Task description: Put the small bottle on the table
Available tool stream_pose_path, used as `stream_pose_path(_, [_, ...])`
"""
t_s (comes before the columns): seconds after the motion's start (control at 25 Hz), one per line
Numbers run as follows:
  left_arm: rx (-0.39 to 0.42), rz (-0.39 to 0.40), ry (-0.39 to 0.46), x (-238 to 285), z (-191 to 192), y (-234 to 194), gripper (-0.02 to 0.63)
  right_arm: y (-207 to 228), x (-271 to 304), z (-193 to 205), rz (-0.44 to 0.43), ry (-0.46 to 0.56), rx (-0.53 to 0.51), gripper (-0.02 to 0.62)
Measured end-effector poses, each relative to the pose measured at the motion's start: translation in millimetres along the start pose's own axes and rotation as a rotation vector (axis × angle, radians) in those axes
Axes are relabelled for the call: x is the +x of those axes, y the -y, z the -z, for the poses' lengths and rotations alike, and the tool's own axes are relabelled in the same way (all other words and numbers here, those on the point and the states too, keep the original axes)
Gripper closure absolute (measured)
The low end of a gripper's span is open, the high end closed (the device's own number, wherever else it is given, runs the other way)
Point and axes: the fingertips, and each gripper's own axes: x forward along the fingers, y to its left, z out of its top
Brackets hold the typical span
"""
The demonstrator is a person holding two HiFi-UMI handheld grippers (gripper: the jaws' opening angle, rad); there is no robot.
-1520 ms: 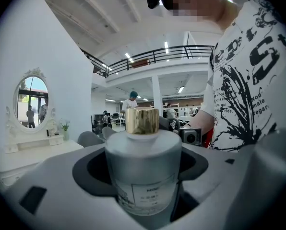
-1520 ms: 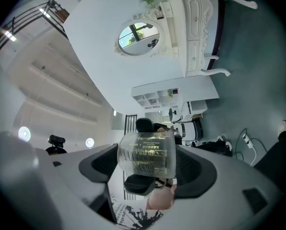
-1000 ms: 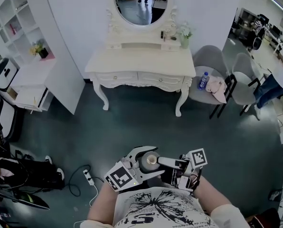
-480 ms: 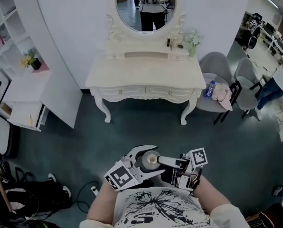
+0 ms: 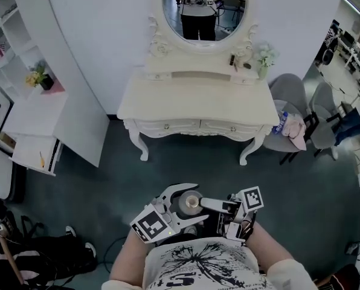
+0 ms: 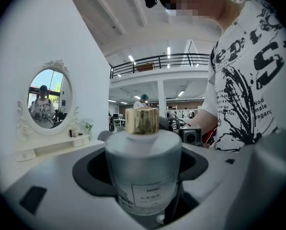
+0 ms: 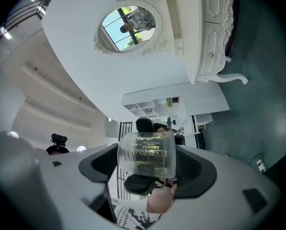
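The small bottle (image 5: 191, 203), frosted with a gold cap, is held in front of the person's chest, above the dark floor. My left gripper (image 5: 181, 206) curves its white jaws round it from the left and is shut on it. My right gripper (image 5: 204, 206) reaches in from the right and is also shut on it. In the left gripper view the bottle (image 6: 143, 169) stands upright between the dark pads. In the right gripper view the bottle (image 7: 147, 155) shows its printed label between the pads. The white dressing table (image 5: 198, 101) stands ahead, apart from the grippers.
An oval mirror (image 5: 204, 8) rises behind the table, and a small shelf with a flower vase (image 5: 265, 59) runs along its back. Grey chairs (image 5: 295, 95) with a blue water bottle (image 5: 281, 124) stand to the right. A white shelf unit (image 5: 32, 101) is at the left.
The person has stepped toward the dressing table, which now looks larger and nearer. Both grippers keep the same hold on the bottle.
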Motion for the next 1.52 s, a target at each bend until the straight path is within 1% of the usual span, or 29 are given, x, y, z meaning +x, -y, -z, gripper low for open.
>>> stream_pose_path(0.2, [-0.015, -0.020, -0.020, 8, 12, -41, 0.255, 12, 10, -39, -0.003, -0.017, 0.021, 0.236])
stream_pose_path(0.36, [-0.025, -0.045, -0.037, 27, 18, -84, 0.255, 18, 9, -85, -0.003, -0.040, 0.033, 0.236])
stream_pose_path(0.52, [-0.030, -0.069, -0.037, 55, 16, -135, 0.255, 18, 7, -142, 0.000, -0.066, 0.041, 0.236])
stream_pose_path(0.88, [-0.003, -0.122, -0.026, 135, -2, -265, 0.255, -1, -6, -294, 0.005, -0.127, 0.013, 0.236])
stream_pose_path(1.08, [0.010, -0.138, -0.017, 168, -9, -323, 0.255, -7, -9, -360, 0.021, -0.142, -0.006, 0.236])
stream_pose_path(1.24, [-0.006, -0.126, -0.025, 183, -5, -355, 0.255, -3, -9, -394, 0.020, -0.126, 0.007, 0.236])
stream_pose_path(1.52, [-0.035, -0.055, -0.037, 191, 9, -408, 0.255, 14, 6, -447, 0.028, -0.051, 0.028, 0.236])
